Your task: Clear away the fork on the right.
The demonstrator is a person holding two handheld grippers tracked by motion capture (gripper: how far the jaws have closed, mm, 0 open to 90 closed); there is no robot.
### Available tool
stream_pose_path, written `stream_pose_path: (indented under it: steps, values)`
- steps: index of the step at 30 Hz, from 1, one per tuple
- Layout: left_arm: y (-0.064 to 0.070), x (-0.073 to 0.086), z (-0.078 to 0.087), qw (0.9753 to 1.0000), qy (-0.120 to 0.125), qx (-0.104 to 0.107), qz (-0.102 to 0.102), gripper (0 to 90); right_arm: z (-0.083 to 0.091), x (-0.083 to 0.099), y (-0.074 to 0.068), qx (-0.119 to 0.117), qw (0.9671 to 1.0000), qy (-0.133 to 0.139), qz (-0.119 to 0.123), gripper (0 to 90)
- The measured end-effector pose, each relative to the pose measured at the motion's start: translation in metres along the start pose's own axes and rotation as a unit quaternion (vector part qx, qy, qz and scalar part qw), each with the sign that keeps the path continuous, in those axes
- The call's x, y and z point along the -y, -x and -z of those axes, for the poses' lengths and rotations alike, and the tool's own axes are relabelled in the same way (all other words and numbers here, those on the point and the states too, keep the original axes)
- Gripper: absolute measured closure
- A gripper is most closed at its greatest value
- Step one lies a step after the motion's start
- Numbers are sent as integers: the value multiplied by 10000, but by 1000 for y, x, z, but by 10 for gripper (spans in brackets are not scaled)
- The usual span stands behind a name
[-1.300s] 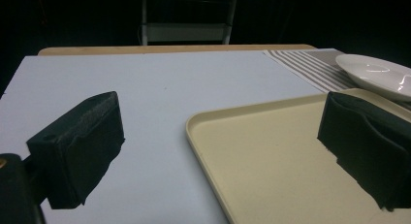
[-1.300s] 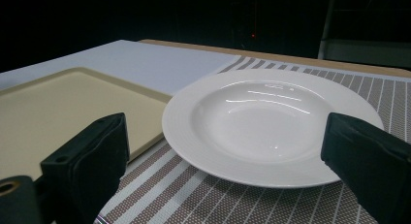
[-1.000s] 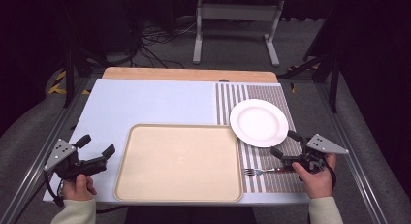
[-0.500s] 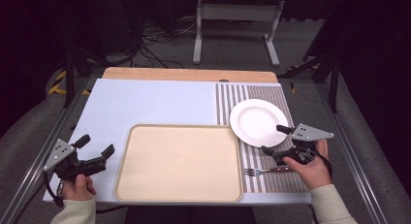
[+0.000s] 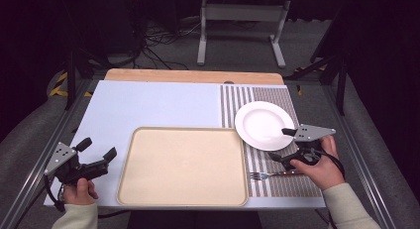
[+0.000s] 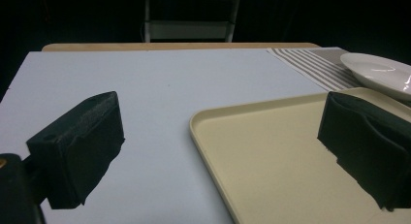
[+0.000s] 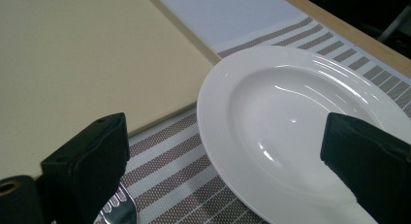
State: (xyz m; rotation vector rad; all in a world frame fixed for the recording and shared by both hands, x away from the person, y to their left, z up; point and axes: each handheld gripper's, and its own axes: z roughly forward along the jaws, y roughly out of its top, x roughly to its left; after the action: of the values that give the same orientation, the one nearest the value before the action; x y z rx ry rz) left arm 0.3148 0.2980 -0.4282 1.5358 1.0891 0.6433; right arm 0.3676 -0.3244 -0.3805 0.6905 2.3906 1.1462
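Bright evenly lit table, dark surroundings, glare on plate (image 7: 300,117), soft focus

The high view looks forward and down over the whole tabletop (image 5: 148,105). Each tool view sits low and close, and both share the white plate (image 7: 300,117) and beige tray (image 6: 271,151).

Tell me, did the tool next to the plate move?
Yes. The right tool has swung from beside the fork up toward the white plate, its upper jaw now over the plate's rim.
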Motion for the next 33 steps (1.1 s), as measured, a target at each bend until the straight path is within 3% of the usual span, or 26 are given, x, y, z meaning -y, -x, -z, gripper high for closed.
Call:
stream_pose_path:
  steps: [8,18,24,33]
  values:
    - [0,0,0,10000,3,-8,11,32,-2,-5,3,-112,9993,-340,134,37]
    - [-1,0,0,10000,6,1,-1,32,-7,-7,5,-275,9959,-792,337,46]
    - [-1,0,0,10000,4,-1,-1,31,-9,-9,5,-370,9924,-1082,444,46]
    - [-1,-1,0,10000,1,-6,-7,32,-11,-14,1,-538,9836,-1555,739,53]
